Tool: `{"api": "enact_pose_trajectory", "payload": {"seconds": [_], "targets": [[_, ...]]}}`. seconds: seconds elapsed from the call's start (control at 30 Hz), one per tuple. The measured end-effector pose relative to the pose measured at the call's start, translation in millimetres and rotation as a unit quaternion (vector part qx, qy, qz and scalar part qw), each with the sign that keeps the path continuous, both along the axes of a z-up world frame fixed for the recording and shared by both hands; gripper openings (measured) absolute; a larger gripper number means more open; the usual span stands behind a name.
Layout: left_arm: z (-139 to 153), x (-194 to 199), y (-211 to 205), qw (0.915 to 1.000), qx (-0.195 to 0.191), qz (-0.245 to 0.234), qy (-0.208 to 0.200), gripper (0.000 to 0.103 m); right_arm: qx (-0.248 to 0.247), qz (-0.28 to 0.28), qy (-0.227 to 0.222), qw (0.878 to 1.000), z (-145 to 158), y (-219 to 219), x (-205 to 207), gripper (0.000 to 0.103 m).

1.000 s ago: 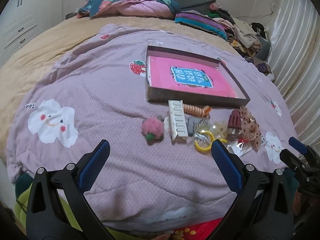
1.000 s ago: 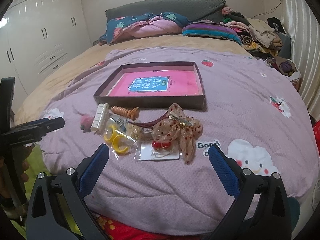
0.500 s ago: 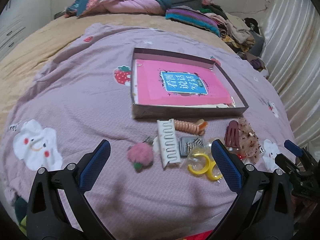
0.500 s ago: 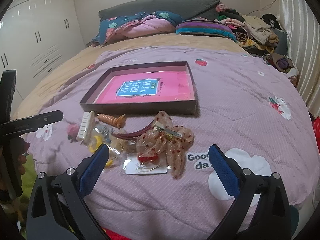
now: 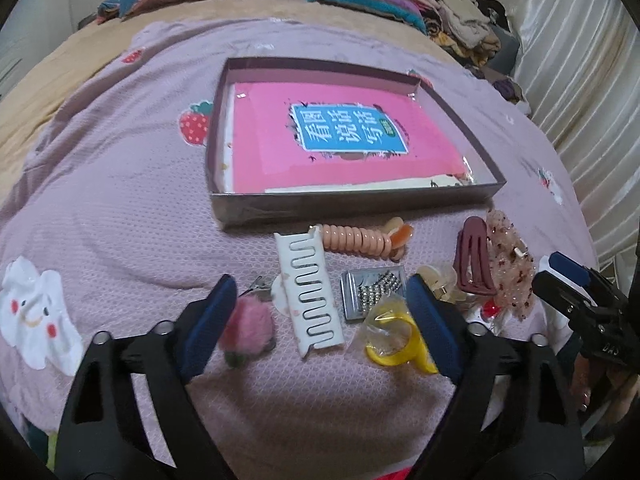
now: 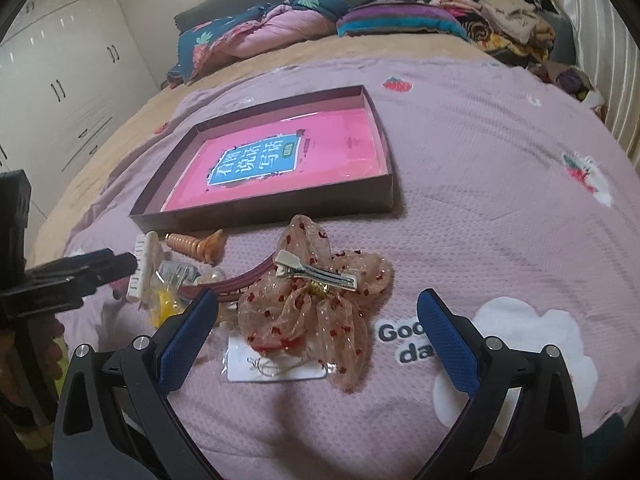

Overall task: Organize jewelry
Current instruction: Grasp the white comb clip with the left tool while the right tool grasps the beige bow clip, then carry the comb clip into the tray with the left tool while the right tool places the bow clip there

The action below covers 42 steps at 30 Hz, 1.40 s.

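A dark shallow box (image 5: pixel 352 202) holding a pink book (image 5: pixel 340 136) lies on the lilac bedspread; it also shows in the right wrist view (image 6: pixel 280 208). In front of it lie a white comb clip (image 5: pixel 310 296), a peach spiral hair tie (image 5: pixel 360 238), a pink pompom clip (image 5: pixel 248 330), yellow rings in a bag (image 5: pixel 394 342), a rhinestone clip card (image 5: pixel 374 292) and a maroon claw clip (image 5: pixel 474 256). My left gripper (image 5: pixel 320 326) is open, low over the white comb clip. My right gripper (image 6: pixel 318 338) is open around a dotted organza bow (image 6: pixel 316 300) and an earring card (image 6: pixel 276 368).
Pillows and folded quilts (image 6: pixel 260 32) are piled at the head of the bed. A heap of clothes (image 6: pixel 508 16) lies at the far right by a curtain (image 5: pixel 592 72). White wardrobes (image 6: pixel 60 92) stand at the left. The bed's near edge is just below both grippers.
Both grippers have moved forward and down toward the pile of accessories. The left one now straddles the white comb clip, the right one the dotted bow. Nothing on the bed has moved.
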State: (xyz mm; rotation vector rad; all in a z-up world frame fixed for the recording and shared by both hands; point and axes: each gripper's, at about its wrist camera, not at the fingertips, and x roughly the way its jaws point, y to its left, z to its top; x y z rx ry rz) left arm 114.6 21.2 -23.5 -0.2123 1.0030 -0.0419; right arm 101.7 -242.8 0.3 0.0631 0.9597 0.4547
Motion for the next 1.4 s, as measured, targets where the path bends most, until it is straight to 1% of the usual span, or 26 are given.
{"api": "enact_pose_trajectory", "payload": {"seconds": [0.03,0.07,0.17,0.23,0.33,0.37,0.47,0.5,0.53,0.57,0.6,0.63,0.67,0.73,0.9,1.13,1.4], "targets": [[-2.3,2.8,-1.1,1.0000,0.001,-0.002,0.002,0.069,0.002,0.000,0.002,1.000,-1.5,0.8,1.3,0.099],[-4.9,5.7,-2.0,1.0000,0.003,-0.004,0.005,0.065,0.004,0.000,0.005,1.000,-3.0,1.5,2.6,0.099],[-13.2,13.4,-3.7,0.9998,0.005,-0.009,0.018,0.063,0.011,-0.003,0.013,1.000,-7.0,2.5,6.4,0.096],[-17.5,17.9,-5.7,0.9996,0.006,-0.015,0.024,0.063,0.017,-0.007,0.023,1.000,-10.8,2.7,9.8,0.092],[-21.4,21.6,-8.9,0.9995,0.014,-0.020,0.023,0.063,0.026,-0.011,0.041,0.999,-18.0,2.2,15.0,0.087],[-22.1,21.9,-9.6,0.9994,0.013,-0.022,0.022,0.058,0.030,-0.014,0.048,0.998,-20.9,1.1,17.0,0.085],[-23.6,23.7,-9.8,0.9996,0.009,-0.024,0.015,0.048,0.045,-0.019,0.062,0.997,-27.0,-1.8,20.6,0.074],[-23.9,24.6,-9.1,0.9996,0.007,-0.022,0.014,0.044,0.048,-0.021,0.065,0.997,-28.7,-2.9,21.7,0.069],[-23.7,25.6,-7.6,0.9997,0.005,-0.020,0.015,0.039,0.051,-0.021,0.067,0.996,-29.8,-4.1,22.3,0.063],[-23.8,26.4,-5.9,0.9997,0.002,-0.019,0.015,0.032,0.055,-0.021,0.068,0.996,-30.2,-5.8,22.5,0.059],[-23.7,26.7,-4.2,0.9997,-0.002,-0.017,0.015,0.029,0.056,-0.020,0.066,0.996,-30.0,-6.6,22.1,0.053],[-23.5,26.5,-2.0,0.9998,-0.006,-0.014,0.015,0.022,0.057,-0.018,0.062,0.996,-28.8,-7.7,21.4,0.048],[-23.4,26.0,-0.6,0.9997,-0.009,-0.014,0.017,0.021,0.055,-0.016,0.054,0.997,-26.6,-9.0,20.1,0.046],[-22.2,23.9,1.3,0.9997,-0.014,-0.013,0.016,0.021,0.049,-0.015,0.039,0.998,-23.0,-10.5,18.4,0.038],[-12.0,15.6,-3.1,0.9997,-0.012,-0.019,0.008,0.020,0.053,-0.019,0.021,0.998,-17.5,-21.5,16.3,0.030],[9.7,10.5,-8.8,0.9996,-0.011,-0.020,-0.015,0.020,0.051,-0.034,-0.005,0.998,-7.5,-43.4,8.9,0.024],[34.9,15.7,-11.9,0.9987,-0.010,-0.020,-0.045,0.020,0.054,-0.048,-0.042,0.997,14.9,-64.5,4.7,0.024]]}}
